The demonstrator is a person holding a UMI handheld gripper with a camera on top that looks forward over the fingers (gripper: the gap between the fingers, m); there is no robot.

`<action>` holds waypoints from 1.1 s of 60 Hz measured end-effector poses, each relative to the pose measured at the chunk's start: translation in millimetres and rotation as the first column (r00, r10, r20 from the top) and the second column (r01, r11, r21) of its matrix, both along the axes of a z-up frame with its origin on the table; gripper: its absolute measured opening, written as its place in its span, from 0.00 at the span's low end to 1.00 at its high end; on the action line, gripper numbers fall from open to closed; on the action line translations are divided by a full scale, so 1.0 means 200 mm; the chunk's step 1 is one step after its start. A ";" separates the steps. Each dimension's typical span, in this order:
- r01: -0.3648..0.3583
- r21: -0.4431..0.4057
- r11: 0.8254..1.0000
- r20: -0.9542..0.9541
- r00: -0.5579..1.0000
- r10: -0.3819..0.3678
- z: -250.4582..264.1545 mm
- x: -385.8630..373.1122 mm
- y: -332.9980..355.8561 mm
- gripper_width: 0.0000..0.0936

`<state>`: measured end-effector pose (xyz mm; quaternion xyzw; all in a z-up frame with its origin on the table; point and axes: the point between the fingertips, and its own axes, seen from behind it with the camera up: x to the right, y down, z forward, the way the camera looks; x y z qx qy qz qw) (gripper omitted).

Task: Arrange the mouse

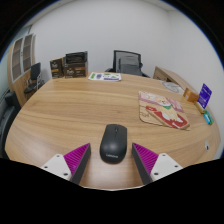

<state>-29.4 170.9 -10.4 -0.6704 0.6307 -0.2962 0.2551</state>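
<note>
The mouse (113, 143) is being approached: it is lying on the wooden table (80, 110) between the released fingers of the gripper (112, 158), untouched. The patterned mat (163, 108) lies beyond; closing on the mouse is probably being called for next.

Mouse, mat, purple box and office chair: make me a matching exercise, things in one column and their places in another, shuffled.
Things:
1. mouse
2. mat
3. purple box
4. office chair

Places:
A. behind the table's far edge
B. between the open gripper fingers, resting on the table
C. beyond the mat, near the table's edge
D. lying flat on the table, ahead of the right finger

Pairs: 1-B, 2-D, 3-C, 4-A
</note>
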 end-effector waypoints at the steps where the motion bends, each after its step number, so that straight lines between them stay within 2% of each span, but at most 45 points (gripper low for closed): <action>1: 0.003 0.001 1.000 -0.002 1.000 -0.003 -0.01 0.01 0.00 0.92; 9: 0.016 0.023 1.000 0.000 1.000 -0.016 -0.02 0.12 0.00 0.85; 14: 0.022 0.037 0.999 -0.002 1.000 -0.022 -0.03 0.15 0.00 0.68; 16: 0.024 0.043 0.999 -0.004 1.000 -0.024 -0.03 0.15 0.01 0.56; 27: -0.008 0.005 1.000 -0.014 1.000 0.008 -0.03 0.14 0.02 0.43; 31: -0.009 0.024 1.000 -0.024 1.000 0.009 -0.03 0.14 0.03 0.37; 45: -0.015 0.043 0.999 -0.010 1.000 0.015 0.06 0.14 0.04 0.33; 54: -0.001 0.073 0.997 0.056 0.998 -0.003 0.31 0.24 -0.03 0.33; 60: 0.015 0.067 0.998 0.117 0.993 -0.023 0.53 0.39 -0.18 0.33; 66: 0.051 0.026 0.998 0.180 0.982 -0.055 0.71 0.56 -0.44 0.33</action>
